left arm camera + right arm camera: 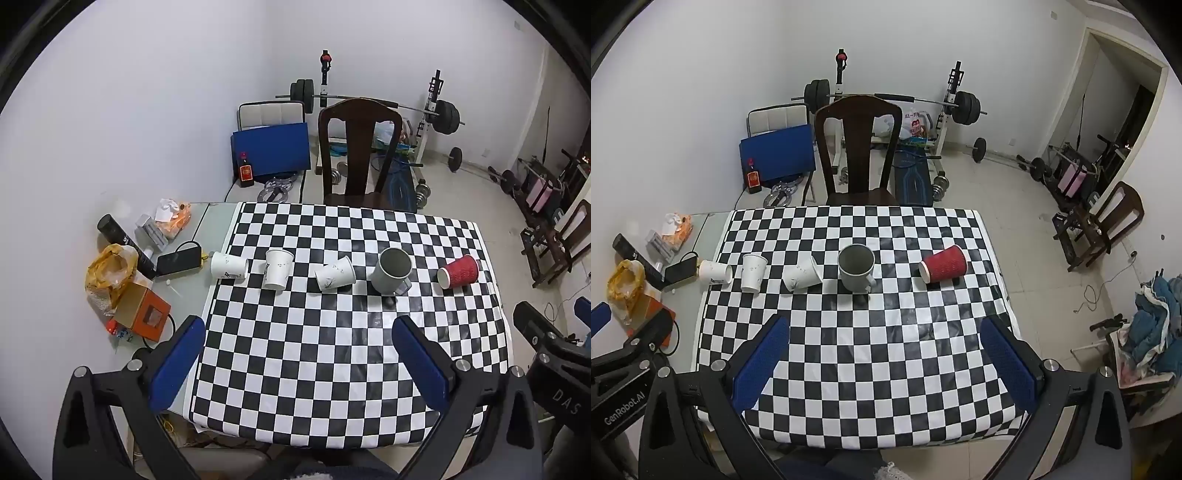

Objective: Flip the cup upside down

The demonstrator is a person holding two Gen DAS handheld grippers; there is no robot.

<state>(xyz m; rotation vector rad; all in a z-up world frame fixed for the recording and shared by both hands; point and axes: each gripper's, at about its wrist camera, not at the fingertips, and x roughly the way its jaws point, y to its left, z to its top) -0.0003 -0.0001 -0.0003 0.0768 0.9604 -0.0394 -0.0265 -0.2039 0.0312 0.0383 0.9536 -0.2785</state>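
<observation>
Several cups stand in a row across the checkered tablecloth (332, 350). From left: a white paper cup (229, 266) on its side, a white paper cup (277, 273) upright, a white paper cup (335, 278) on its side, a grey mug (391, 271) upright with its mouth open upward, and a red ribbed paper cup (458, 272) on its side. The right wrist view shows the same row: mug (855, 267), red cup (943, 264). My left gripper (297, 325) and right gripper (884, 325) are both open and empty, held above the table's near half.
Clutter lies on the grey table strip at the left: a phone (177, 261), a black bottle (127, 245), an orange box (142, 312), a yellow bag (109, 271). A dark wooden chair (358, 155) stands behind the table. Weights and a barbell rack (439, 110) fill the floor beyond.
</observation>
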